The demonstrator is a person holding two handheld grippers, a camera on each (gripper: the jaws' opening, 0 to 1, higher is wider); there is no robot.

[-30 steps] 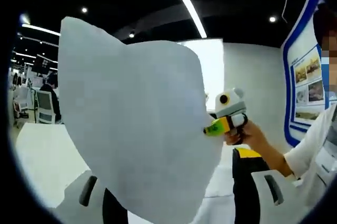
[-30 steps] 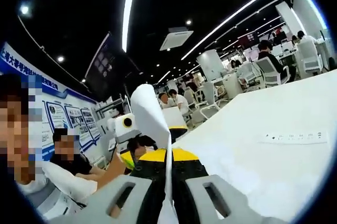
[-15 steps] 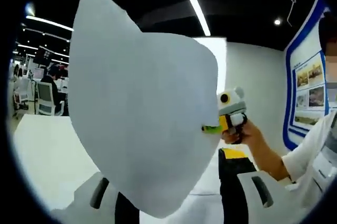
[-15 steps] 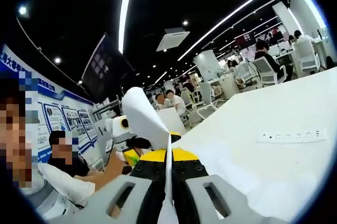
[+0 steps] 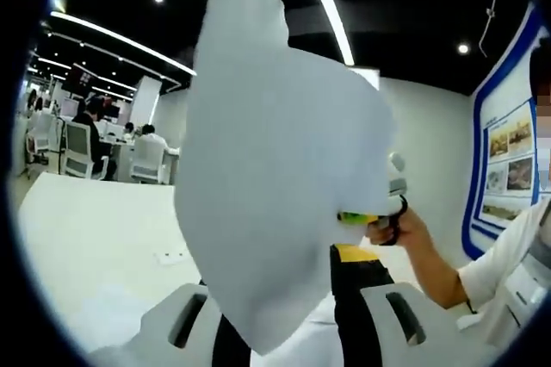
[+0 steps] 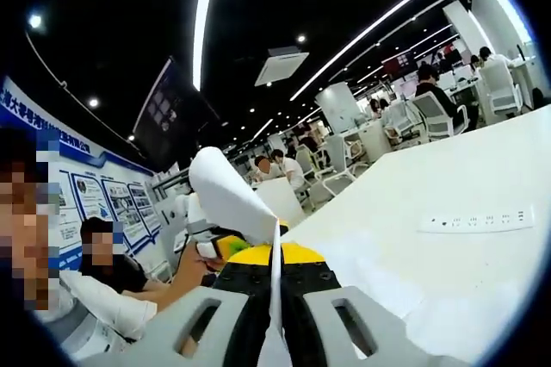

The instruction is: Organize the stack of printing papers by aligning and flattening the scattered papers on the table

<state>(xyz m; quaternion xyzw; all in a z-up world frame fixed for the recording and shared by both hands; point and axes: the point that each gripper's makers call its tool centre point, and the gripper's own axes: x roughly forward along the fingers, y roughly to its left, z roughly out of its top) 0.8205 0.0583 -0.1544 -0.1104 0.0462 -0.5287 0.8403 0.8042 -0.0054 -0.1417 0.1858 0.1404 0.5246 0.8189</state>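
Note:
A white paper sheet (image 5: 275, 169) is held up in the air, above the white table (image 5: 86, 246). My left gripper (image 5: 288, 285) is open, its jaws a little apart with the sheet's lower part between them; the sheet hides the left jaw. My right gripper (image 5: 349, 216), held by a hand, bites the sheet's right edge in the left gripper view. In the right gripper view the sheet (image 6: 228, 195) runs edge-on out of my right gripper (image 6: 275, 251), which is shut on it. The left gripper (image 6: 225, 246) shows at the sheet's far end.
A white power strip (image 6: 478, 220) lies on the table (image 6: 448, 289) and also shows as a strip (image 5: 176, 257) in the left gripper view. Office chairs (image 6: 439, 113) and seated people stand beyond the table. A blue-framed poster wall (image 5: 504, 152) is at the right.
My left gripper's jaws have drawn closer together around the sheet. The sheet has swung to stand taller and narrower in the left gripper view. The right gripper keeps its hold.

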